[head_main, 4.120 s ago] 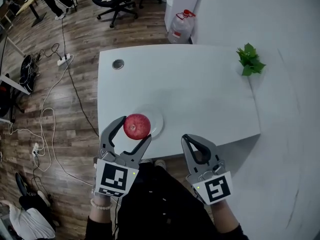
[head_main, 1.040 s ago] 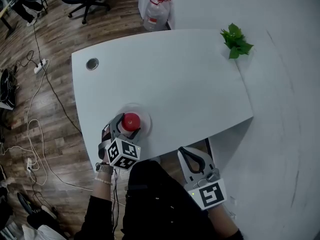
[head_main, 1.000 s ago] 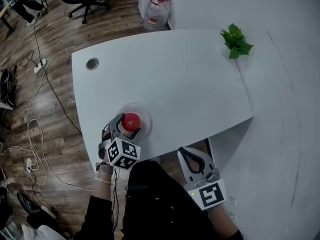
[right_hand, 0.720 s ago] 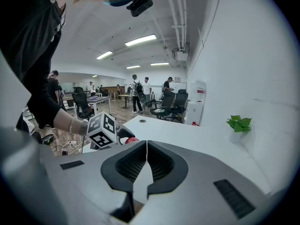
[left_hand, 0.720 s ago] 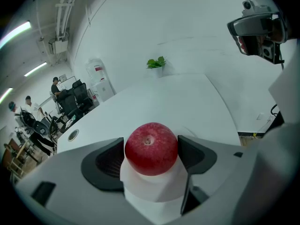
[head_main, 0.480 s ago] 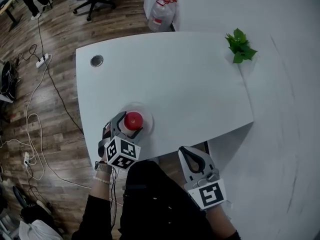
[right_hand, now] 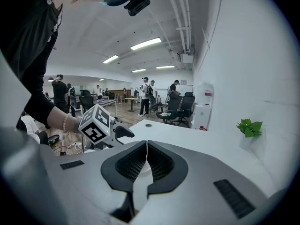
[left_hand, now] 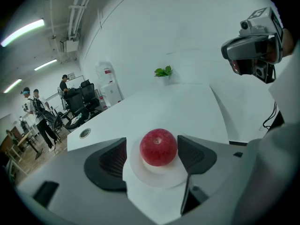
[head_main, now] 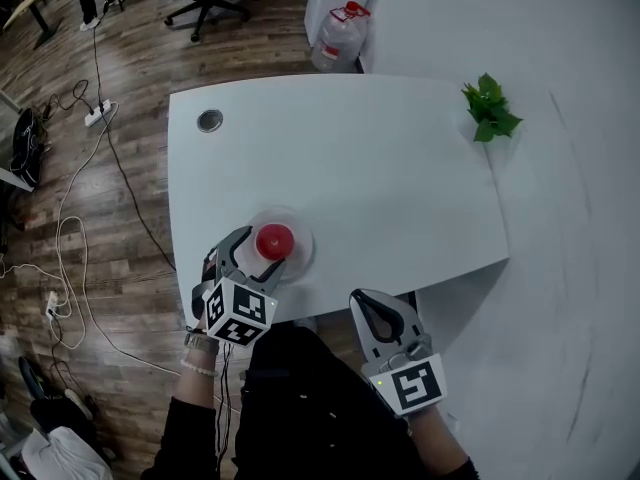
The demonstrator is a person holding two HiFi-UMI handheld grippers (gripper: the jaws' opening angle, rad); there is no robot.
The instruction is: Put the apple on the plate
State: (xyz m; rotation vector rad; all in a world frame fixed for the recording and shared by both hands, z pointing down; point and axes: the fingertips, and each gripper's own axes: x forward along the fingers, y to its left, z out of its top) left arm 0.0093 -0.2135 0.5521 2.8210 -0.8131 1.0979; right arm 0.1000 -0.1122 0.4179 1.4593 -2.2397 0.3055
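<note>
Left gripper (left_hand: 152, 149) is straddling, jaws wide, the round red apple (left_hand: 158, 147) sitting on the white round plate (left_hand: 159, 178), right gripper (right_hand: 147, 161) idling closed and empty; best backing straight out without nudging.

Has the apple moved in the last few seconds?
Yes. The apple came down from above the plate and now rests on it.

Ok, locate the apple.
Head view, left side: the apple sits on the plate near the table edge, between the open jaws of the left hand-held gripper.
</note>
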